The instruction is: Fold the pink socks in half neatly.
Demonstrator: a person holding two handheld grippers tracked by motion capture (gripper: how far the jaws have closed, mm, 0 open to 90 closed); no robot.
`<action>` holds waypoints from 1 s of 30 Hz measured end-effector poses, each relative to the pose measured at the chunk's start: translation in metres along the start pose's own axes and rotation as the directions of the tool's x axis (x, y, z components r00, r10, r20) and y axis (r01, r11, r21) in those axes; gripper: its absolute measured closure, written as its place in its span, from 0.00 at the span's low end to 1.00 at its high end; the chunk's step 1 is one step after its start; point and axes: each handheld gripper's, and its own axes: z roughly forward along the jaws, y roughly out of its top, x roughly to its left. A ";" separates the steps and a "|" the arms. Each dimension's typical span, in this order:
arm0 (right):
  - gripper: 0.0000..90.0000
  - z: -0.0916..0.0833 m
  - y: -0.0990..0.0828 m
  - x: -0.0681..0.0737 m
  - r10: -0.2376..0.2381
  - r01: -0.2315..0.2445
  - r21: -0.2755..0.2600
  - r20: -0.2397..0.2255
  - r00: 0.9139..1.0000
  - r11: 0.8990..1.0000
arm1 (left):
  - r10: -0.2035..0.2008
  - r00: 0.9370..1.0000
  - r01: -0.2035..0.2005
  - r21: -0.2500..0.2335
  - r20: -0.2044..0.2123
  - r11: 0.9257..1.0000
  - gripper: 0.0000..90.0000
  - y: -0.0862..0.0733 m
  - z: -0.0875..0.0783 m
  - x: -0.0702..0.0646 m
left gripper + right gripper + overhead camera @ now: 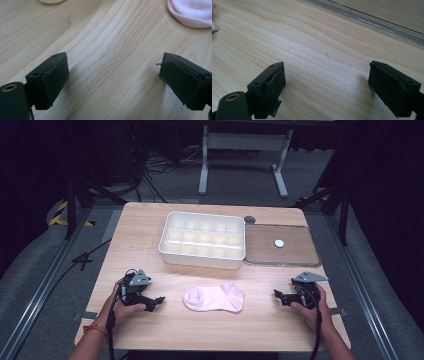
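Note:
A pink sock (pixel 214 298) lies flat on the wooden table (pixel 150 225), near its front middle. My left gripper (pixel 152 303) rests low at the sock's left, jaws wide apart over bare wood, open (pixel 113 80) with nothing between them; the sock's toe (pixel 191 12) shows at the upper right of the left gripper view. To the right of the sock my right gripper (pixel 280 297) is open (pixel 325 87) too, above bare wood. A white divided box (pixel 202 239) stands behind the sock.
A clear flat lid (pixel 281 245) with a small white round thing (pixel 279 243) on it lies right of the box; its edge (pixel 372 23) crosses the right gripper view. A dark round port (pixel 249 219) sits behind. Cables and a white frame stand beyond the table.

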 end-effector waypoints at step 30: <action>0.35 -0.003 0.004 0.008 -0.056 0.056 -0.016 -0.047 0.997 0.998 | -0.019 1.000 0.019 -0.006 -0.009 1.000 0.13 -0.002 -0.002 -0.004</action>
